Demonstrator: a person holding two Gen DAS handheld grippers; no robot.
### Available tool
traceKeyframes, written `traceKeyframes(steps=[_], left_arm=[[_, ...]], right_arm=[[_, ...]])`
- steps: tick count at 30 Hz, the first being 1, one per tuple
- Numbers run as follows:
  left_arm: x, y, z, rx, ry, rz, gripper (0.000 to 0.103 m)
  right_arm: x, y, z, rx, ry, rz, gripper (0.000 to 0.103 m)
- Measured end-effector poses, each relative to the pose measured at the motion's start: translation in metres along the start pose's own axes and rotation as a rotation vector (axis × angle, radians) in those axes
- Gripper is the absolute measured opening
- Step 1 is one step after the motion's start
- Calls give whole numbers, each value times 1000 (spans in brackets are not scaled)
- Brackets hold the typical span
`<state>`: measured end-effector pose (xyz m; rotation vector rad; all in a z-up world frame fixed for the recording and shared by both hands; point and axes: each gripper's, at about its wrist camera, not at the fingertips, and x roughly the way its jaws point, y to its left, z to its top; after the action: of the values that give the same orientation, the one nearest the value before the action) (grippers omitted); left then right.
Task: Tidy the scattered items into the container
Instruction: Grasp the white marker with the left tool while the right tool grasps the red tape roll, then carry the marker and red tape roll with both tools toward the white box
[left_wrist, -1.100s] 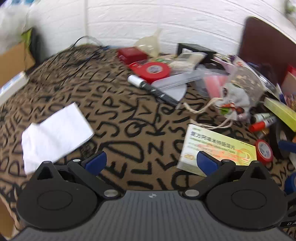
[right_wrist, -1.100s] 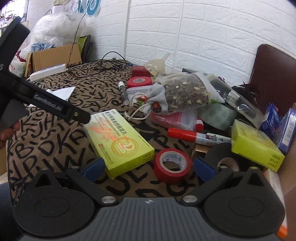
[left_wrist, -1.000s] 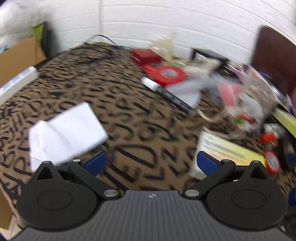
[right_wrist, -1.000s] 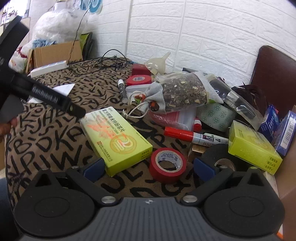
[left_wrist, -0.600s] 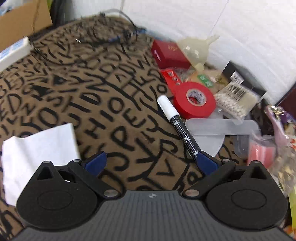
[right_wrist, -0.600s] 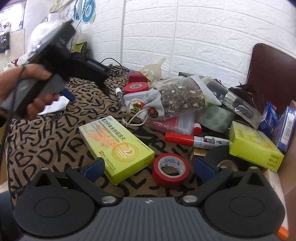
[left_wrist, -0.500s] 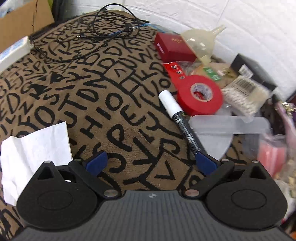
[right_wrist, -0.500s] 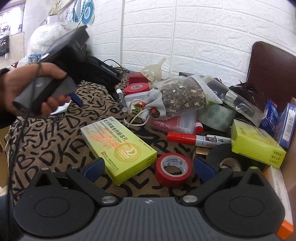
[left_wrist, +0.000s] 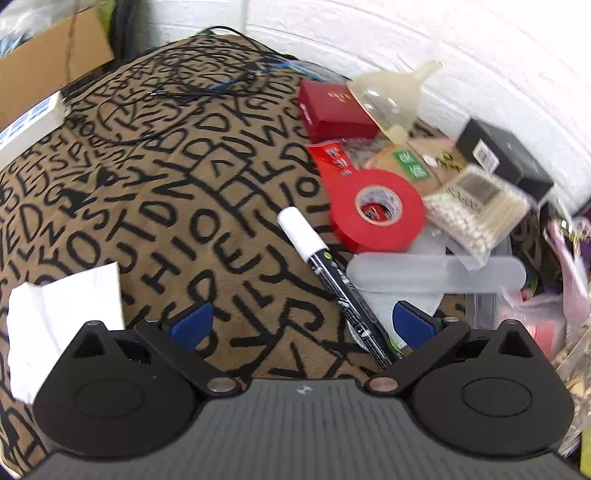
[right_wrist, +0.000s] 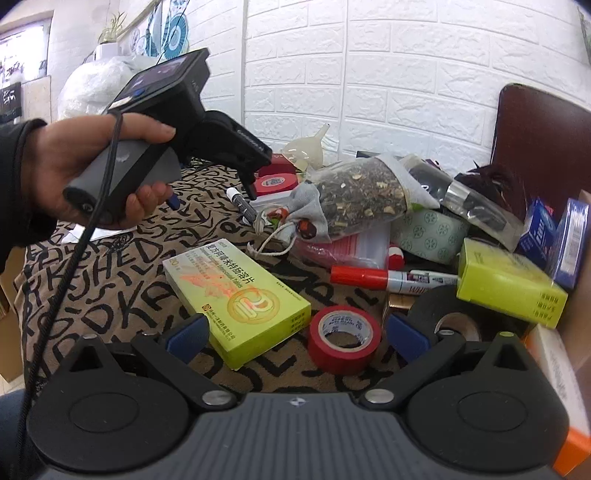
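My left gripper (left_wrist: 301, 325) is open just above the patterned cloth, with a black marker with a white cap (left_wrist: 334, 284) lying between its fingers, nearer the right one. A big red tape roll (left_wrist: 378, 208) lies just beyond the marker. My right gripper (right_wrist: 297, 338) is open and empty above a yellow-green medicine box (right_wrist: 236, 295) and a small red tape roll (right_wrist: 345, 338). The left gripper also shows in the right wrist view (right_wrist: 210, 192), held by a hand over the marker (right_wrist: 243, 205).
A white tissue (left_wrist: 62, 314) lies at the left. A red box (left_wrist: 334, 109), funnel (left_wrist: 391, 98), cotton swabs (left_wrist: 476, 210) and clear case (left_wrist: 436, 273) crowd the back right. A herb bag (right_wrist: 358, 197), red marker (right_wrist: 373, 277), black tape (right_wrist: 448, 314) and boxes (right_wrist: 509, 282) lie right.
My left gripper has moved forward and down over the black marker, which now lies between its fingers. My right gripper has hardly moved.
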<state>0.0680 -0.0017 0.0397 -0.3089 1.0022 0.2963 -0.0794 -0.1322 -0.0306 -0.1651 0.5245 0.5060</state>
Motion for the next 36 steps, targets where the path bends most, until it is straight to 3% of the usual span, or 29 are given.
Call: traceKeyframes(steps=[4,9,11,13,14,16,18,21,27,29,32,36], left_arm=[[23,-7,2,-15,55,10,103],[24,-10,5,-13,46,27,103],[23,-12,6,10,32,31,97],[20,-13,5,36,10,23,76],[18,-12,6,54,3,16,68],[14,-11,6,86,1,8,31],[11,-9,5,123,1,-7,26],[15,-4,4,180,-4,-25,18],[13,4,-6,298,-26,-44,17],[14,3,-6,323,-31,-45,18],[14,2,-7,345,-35,-46,18],[13,-2,-10,379,-48,-36,18]], right_arm=[[-4,-3,4,-27,-7,5,103],[-8,-10,4,-16,-33,8,103],[-7,-11,4,-20,-28,18,103],[-6,-12,5,-31,-17,27,94],[-5,-13,5,-40,-10,28,79],[-2,-16,5,-52,12,38,62],[-2,-17,4,-70,23,43,55],[-3,-17,3,-106,30,32,53],[-2,-20,3,-210,72,10,52],[1,-18,3,-288,111,2,38],[5,-14,3,-395,164,24,30],[5,-10,10,-440,172,53,29]])
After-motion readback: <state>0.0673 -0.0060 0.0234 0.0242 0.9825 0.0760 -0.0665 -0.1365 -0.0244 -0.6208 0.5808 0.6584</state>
